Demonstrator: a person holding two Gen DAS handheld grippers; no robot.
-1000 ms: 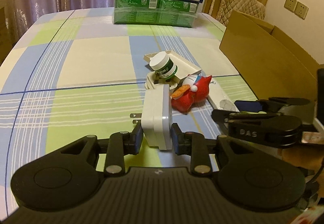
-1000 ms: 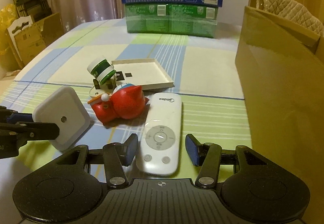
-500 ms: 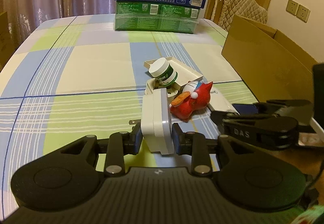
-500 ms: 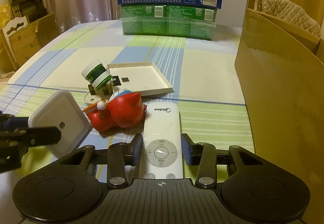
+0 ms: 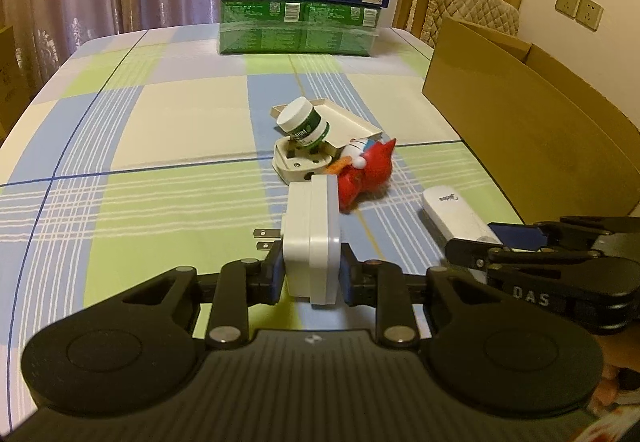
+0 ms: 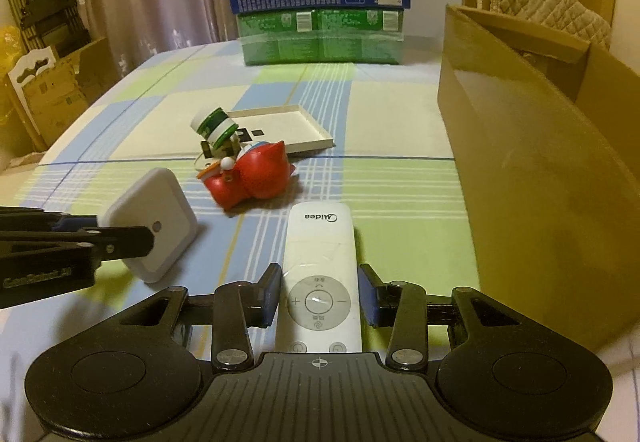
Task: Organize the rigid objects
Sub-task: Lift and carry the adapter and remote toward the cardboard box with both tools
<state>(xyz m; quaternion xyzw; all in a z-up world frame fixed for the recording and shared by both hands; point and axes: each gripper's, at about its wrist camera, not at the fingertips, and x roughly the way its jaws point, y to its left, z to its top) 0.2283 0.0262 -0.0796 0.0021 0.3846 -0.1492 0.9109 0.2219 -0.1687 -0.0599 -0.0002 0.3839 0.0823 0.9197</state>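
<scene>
My left gripper (image 5: 312, 278) is shut on a white plug adapter (image 5: 310, 238) and holds it above the table; the adapter also shows in the right wrist view (image 6: 154, 222). My right gripper (image 6: 318, 300) is shut on a white Midea remote (image 6: 320, 266), seen in the left wrist view (image 5: 456, 216) as well. A red toy figure (image 6: 252, 178), a green-and-white jar (image 6: 214, 128), a white plug (image 5: 300, 162) and a shallow white tray (image 6: 288, 126) lie together mid-table.
An open cardboard box (image 6: 540, 146) stands along the right. Stacked green and blue cartons (image 6: 320, 18) stand at the table's far end. A chair with a quilted cover (image 5: 468, 14) is behind the box. The checked tablecloth (image 5: 160, 162) covers the table.
My right gripper closed on the remote and lifted its near end. My left gripper raised the adapter and drew back slightly. The toy pile stayed put.
</scene>
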